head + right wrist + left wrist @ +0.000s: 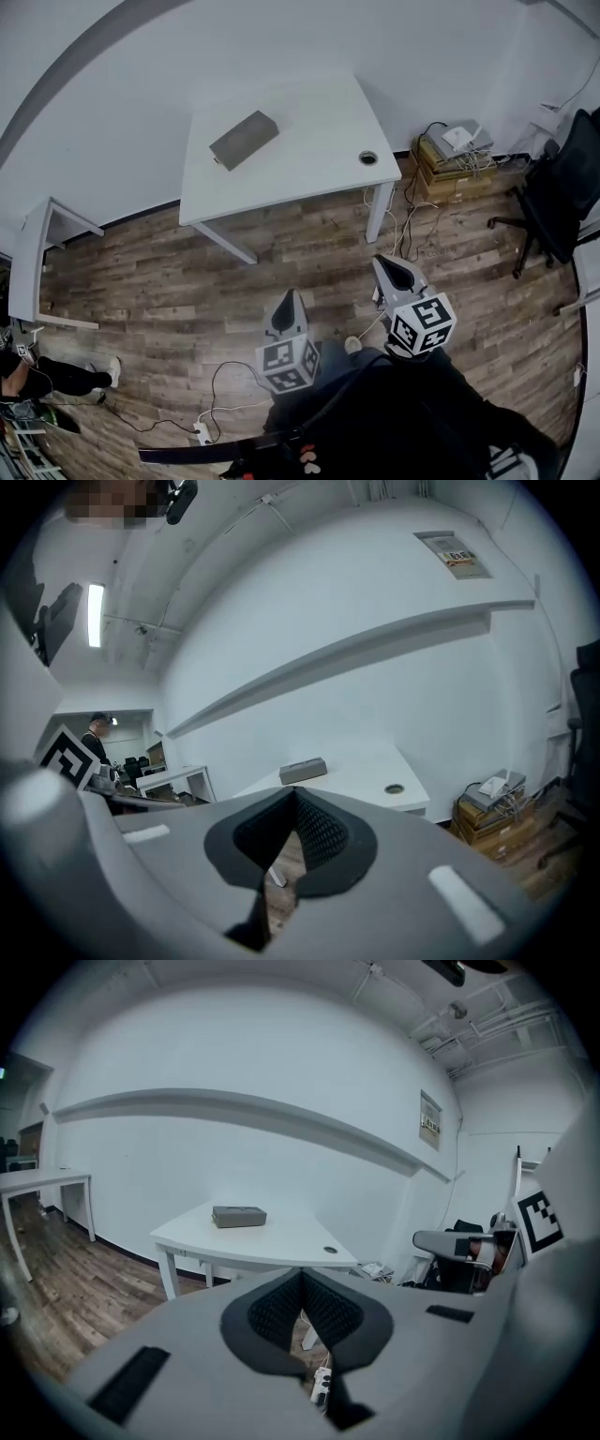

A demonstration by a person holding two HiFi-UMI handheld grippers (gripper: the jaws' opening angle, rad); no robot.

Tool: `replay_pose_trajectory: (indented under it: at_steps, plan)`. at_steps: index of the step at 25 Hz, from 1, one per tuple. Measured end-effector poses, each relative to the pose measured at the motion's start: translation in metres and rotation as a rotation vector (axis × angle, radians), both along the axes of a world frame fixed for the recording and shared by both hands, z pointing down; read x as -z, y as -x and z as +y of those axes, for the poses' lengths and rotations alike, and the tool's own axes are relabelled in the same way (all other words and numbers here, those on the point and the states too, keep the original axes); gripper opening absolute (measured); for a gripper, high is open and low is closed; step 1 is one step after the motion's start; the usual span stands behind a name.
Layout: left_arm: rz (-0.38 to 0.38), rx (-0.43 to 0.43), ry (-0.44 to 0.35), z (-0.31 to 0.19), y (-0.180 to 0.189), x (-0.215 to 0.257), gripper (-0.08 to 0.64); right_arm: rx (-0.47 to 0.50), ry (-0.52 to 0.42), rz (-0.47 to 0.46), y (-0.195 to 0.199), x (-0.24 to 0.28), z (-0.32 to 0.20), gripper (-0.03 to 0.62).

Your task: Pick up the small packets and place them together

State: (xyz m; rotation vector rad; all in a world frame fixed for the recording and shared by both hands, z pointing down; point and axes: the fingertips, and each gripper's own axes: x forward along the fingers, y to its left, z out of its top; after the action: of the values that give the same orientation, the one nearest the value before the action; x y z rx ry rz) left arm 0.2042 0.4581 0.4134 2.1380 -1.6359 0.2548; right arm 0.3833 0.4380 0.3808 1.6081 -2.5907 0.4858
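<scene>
A grey oblong box [244,139] lies on a white table [309,141] by the far wall; I cannot make out any separate small packets. My left gripper [289,296] and right gripper [382,262] hang over the wooden floor, well short of the table and pointing toward it. In the left gripper view the left gripper [301,1275] is shut with nothing between its pads, and the box [239,1216] sits far ahead. In the right gripper view the right gripper [292,795] is also shut and empty, with the box [303,771] beyond it on the table [375,772].
The table has a round cable hole [367,157]. Cardboard boxes with cables [455,157] stand right of it, then a black office chair [561,192]. Another white table [36,258] is at the left. A power strip [202,432] and cords lie on the floor. A person's legs [56,375] show at the left.
</scene>
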Motion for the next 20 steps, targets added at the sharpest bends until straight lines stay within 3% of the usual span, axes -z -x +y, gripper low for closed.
replay_pose_trajectory:
  at_steps: [13,16,20]
  plan:
    - [-0.011,0.038,-0.025,-0.112,0.031,-0.002,-0.002,-0.070,-0.006,-0.004,0.005,-0.012,-0.099,-0.006]
    - [-0.014,0.074,-0.027,-0.153,0.057,-0.003,-0.002,-0.082,-0.006,0.023,0.020,-0.014,-0.141,-0.006]
    - [-0.077,0.108,-0.067,-0.216,0.099,0.008,-0.002,-0.061,-0.016,0.070,0.050,-0.008,-0.205,-0.006]
